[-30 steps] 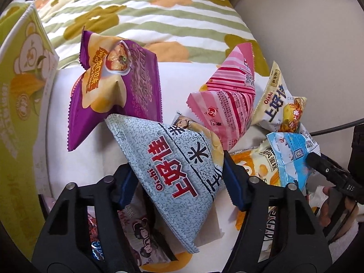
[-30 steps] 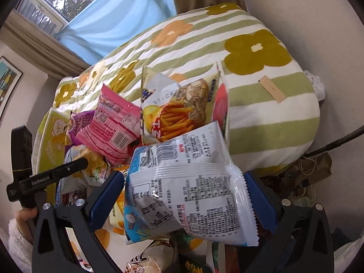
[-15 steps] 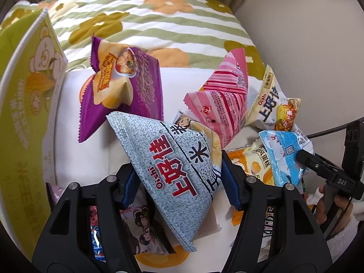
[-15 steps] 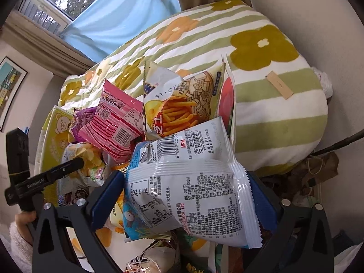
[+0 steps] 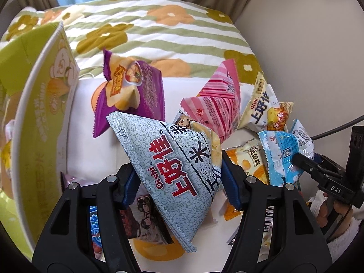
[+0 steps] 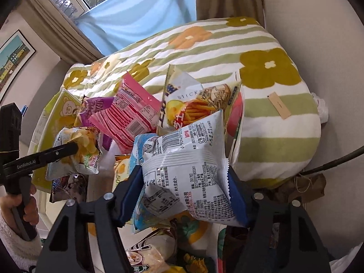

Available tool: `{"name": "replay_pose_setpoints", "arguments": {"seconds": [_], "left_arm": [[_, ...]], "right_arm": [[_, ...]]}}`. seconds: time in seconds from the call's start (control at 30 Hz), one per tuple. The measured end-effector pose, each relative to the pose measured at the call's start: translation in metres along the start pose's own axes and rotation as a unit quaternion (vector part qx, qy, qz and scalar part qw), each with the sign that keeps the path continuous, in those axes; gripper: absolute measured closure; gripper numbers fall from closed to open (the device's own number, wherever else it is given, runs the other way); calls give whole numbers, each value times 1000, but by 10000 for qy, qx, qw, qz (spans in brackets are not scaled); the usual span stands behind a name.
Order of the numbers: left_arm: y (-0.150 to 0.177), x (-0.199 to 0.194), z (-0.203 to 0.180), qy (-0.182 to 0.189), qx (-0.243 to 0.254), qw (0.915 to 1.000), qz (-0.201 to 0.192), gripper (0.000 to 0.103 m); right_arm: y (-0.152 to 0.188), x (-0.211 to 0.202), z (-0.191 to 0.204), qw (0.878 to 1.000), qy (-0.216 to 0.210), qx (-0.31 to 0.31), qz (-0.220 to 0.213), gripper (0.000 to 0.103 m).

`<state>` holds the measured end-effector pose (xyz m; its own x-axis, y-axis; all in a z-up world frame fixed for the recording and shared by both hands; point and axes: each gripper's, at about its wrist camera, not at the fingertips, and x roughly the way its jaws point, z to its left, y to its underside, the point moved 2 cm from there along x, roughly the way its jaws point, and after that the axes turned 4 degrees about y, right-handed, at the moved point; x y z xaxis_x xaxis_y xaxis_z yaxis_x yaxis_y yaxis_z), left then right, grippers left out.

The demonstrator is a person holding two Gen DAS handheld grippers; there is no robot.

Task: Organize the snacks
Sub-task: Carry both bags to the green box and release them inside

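Note:
My left gripper (image 5: 179, 182) is shut on a grey speckled Oishi snack bag (image 5: 173, 163) and holds it above the pile. The right wrist view shows that same gripper (image 6: 66, 151) at the left, gripping the bag's chip-printed side (image 6: 77, 154). The jaws of my right gripper (image 6: 184, 195) are closing, and their blue pads press into a white and blue snack bag (image 6: 188, 166), which crumples between them. From the left wrist camera, this bag (image 5: 279, 157) hangs at the tip of the right gripper (image 5: 318, 170).
A purple chip bag (image 5: 134, 97), a pink striped bag (image 5: 218, 104) and a cream fries bag (image 5: 266, 111) stand on the white surface (image 5: 91, 141). A tall green carton (image 5: 34, 125) walls the left. A flowered striped blanket (image 5: 147, 29) lies behind. More packets sit under both grippers.
The right jaws came in from wide apart and now squeeze the white and blue bag. The left gripper rose a little with the grey bag.

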<state>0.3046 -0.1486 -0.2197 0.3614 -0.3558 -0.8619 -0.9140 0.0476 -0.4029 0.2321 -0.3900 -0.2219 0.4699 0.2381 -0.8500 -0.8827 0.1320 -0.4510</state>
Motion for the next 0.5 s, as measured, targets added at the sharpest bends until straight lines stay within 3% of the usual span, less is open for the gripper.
{"name": "replay_pose_setpoints", "arguments": {"seconds": [0.5], "left_arm": [[3,-86,-12,-122,-70,9966,-812,44]], "right_arm": [[-15,-58,35,9981,-124,-424,-418,39]]}}
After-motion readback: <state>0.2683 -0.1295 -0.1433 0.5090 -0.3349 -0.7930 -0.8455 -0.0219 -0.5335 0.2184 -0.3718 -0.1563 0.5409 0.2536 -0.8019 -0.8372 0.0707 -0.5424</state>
